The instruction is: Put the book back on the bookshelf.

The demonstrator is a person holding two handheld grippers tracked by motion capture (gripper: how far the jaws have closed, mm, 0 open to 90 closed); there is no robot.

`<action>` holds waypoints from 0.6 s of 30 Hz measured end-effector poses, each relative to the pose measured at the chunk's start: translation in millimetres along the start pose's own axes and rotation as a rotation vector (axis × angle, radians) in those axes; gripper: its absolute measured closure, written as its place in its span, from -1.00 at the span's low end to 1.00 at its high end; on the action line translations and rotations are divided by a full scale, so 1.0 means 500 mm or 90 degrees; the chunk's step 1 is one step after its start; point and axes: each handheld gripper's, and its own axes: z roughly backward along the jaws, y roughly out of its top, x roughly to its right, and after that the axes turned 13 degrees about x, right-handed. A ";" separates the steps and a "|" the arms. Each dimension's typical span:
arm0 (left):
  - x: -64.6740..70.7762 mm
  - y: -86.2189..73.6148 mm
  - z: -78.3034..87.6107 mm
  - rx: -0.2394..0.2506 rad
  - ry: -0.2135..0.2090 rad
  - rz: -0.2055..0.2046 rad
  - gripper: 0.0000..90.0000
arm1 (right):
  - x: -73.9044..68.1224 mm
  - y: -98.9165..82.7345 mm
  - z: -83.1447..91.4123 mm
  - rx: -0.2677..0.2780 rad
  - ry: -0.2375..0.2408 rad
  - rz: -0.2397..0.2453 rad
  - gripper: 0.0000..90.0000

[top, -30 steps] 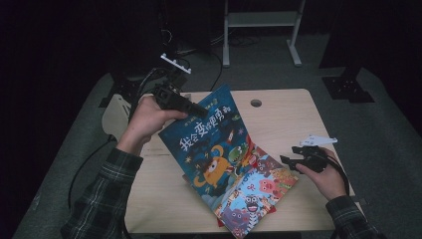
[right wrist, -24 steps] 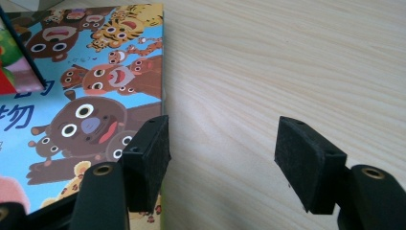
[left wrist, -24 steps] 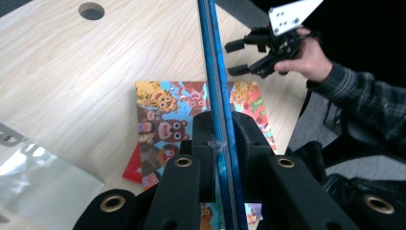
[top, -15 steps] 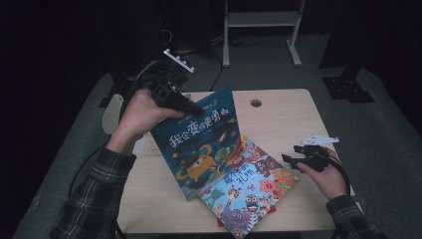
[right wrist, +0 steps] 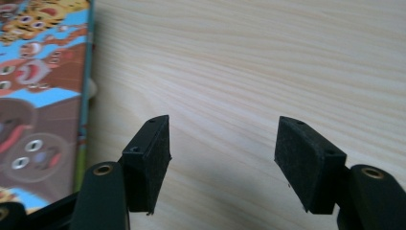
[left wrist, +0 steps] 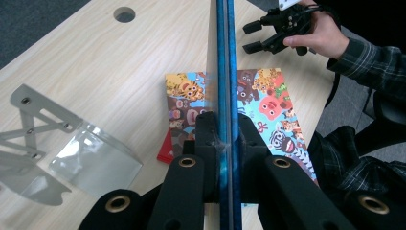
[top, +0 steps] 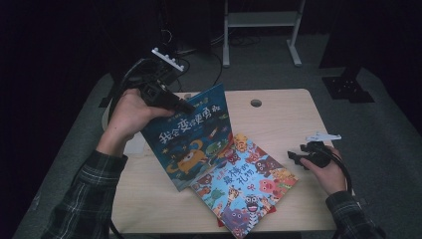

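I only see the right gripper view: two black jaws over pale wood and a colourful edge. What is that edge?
Observer: A cartoon-animal picture book lying flat on the table.
Operator: Is anything between my jaws?
Observer: No, the right gripper is open, beside that book.
Operator: And the other hand?
Observer: The left gripper is shut on a blue book's top edge, tilting it up off the flat one.
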 end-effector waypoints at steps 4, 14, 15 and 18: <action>-0.007 -0.007 0.014 0.012 0.006 0.010 0.83 | 0.017 -0.008 -0.012 -0.006 -0.017 -0.012 -0.24; -0.035 -0.037 0.081 0.032 0.041 0.033 0.84 | 0.043 -0.027 -0.032 -0.029 -0.045 -0.003 -0.26; -0.038 -0.042 0.089 0.034 0.046 0.038 0.84 | 0.043 -0.028 -0.033 -0.027 -0.045 0.000 -0.27; -0.051 -0.059 0.112 0.044 0.056 0.053 0.84 | 0.041 -0.029 -0.035 -0.027 -0.045 0.004 -0.33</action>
